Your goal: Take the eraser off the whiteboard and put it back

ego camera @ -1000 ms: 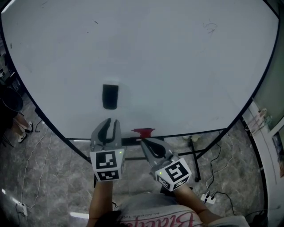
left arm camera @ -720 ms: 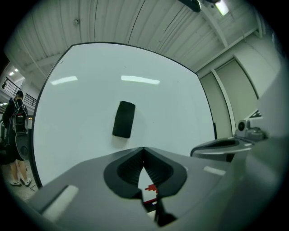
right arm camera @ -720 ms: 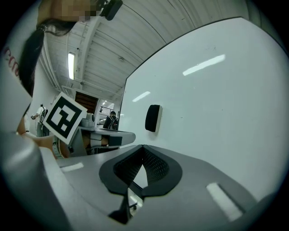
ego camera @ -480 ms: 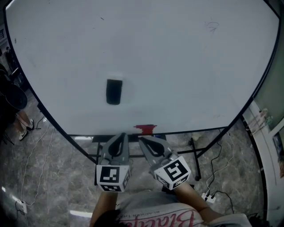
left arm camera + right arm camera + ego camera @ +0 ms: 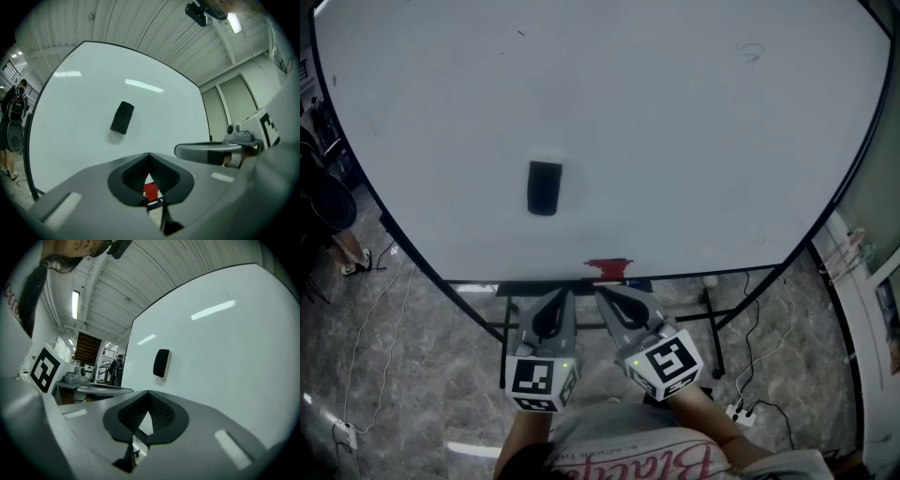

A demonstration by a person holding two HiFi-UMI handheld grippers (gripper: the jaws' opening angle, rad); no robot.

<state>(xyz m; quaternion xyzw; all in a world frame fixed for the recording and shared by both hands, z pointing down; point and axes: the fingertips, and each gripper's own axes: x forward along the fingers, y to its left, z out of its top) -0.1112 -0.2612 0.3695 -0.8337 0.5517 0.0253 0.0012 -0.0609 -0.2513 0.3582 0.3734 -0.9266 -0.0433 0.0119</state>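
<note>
A black eraser sticks upright on the whiteboard, left of centre, with nothing touching it. It also shows in the left gripper view as the eraser and in the right gripper view as the eraser. My left gripper is shut and empty, below the board's bottom edge and well short of the eraser. My right gripper is beside it, also shut and empty. Both point level at the board. The left gripper and the right gripper each show their jaws closed tip to tip.
A small red object sits on the board's bottom ledge between the two grippers. The board's stand legs and a power strip with cables are on the floor. A person stands at the far left.
My left gripper has pulled back and down from just under the eraser to below the board's edge, and its slightly parted jaws have shut. The right gripper has stayed put.
</note>
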